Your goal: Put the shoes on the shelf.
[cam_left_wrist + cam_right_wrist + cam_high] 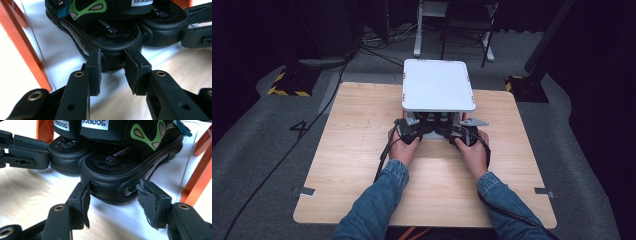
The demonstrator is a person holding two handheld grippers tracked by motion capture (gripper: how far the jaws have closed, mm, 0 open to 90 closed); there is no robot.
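Observation:
Two black sandals with green strap patterns stand side by side on the white lower board [50, 50] of a small rack, heels toward me. My left gripper [112, 72] is open, its pads just in front of the left sandal's heel [112, 32]. The right gripper [112, 202] is open wider, its fingertips at either side of the right sandal's heel [120, 170]. In the high view the left gripper [409, 131] and right gripper [462, 134] sit close together at the rack's front edge. The rack's white top [438, 85] hides the sandals there.
The rack has orange legs [15, 37] [197, 177] flanking the sandals. It stands at the far middle of a light wooden table [362, 150]. Cables trail from both grippers over the near edge. A table frame and cables stand on the grey floor beyond.

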